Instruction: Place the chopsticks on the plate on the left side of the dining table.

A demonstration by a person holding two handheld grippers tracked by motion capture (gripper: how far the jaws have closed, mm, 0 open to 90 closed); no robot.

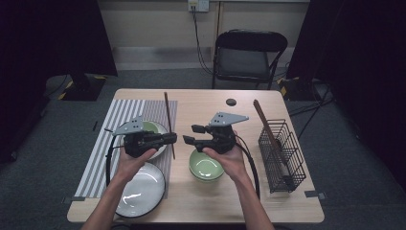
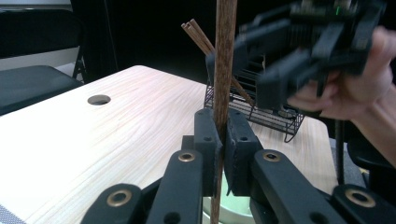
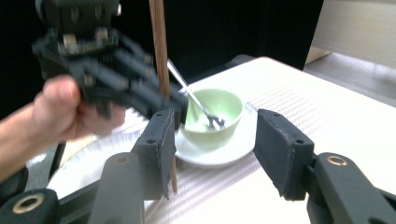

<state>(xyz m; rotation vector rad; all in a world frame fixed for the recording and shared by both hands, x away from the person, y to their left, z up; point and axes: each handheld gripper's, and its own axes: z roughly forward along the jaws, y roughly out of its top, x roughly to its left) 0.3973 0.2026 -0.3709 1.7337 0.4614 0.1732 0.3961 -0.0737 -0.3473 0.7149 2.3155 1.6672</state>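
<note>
Pale wood grain covers the table (image 1: 201, 201), which stands on grey carpet with a black folding chair (image 1: 249, 52) behind its far edge and dark curtains to either side. Taking the wire basket (image 1: 282, 158) as landmark: it sits at the table's right edge, a black mesh box with a bundle of brown sticks (image 1: 265, 127) leaning out of it.

Well to the left of the basket, the left gripper (image 1: 168, 139) has its jaws pressed tight on a single chopstick (image 1: 168, 122). From above the chopstick reads as a thin dark line lying over a striped placemat (image 1: 103, 148). The left gripper view adds what the high view cannot: the stick (image 2: 224, 60) is reddish-brown wood with visible grain, standing upright between the matte black pads (image 2: 208, 140), and the basket (image 2: 261, 112) with its sticks lies beyond it.

Between that gripper and the basket, the right gripper (image 1: 190, 134) hovers above a glossy light-green bowl (image 1: 206, 167), jaws wide apart and holding nothing. Its own view shows a second green bowl (image 3: 215, 114) on a white saucer (image 3: 233, 149) with a metal utensil (image 3: 191, 93) resting inside, detail hidden under the hand from above. A shiny white plate (image 1: 141, 191) lies at the near left, farthest from the basket.
</note>
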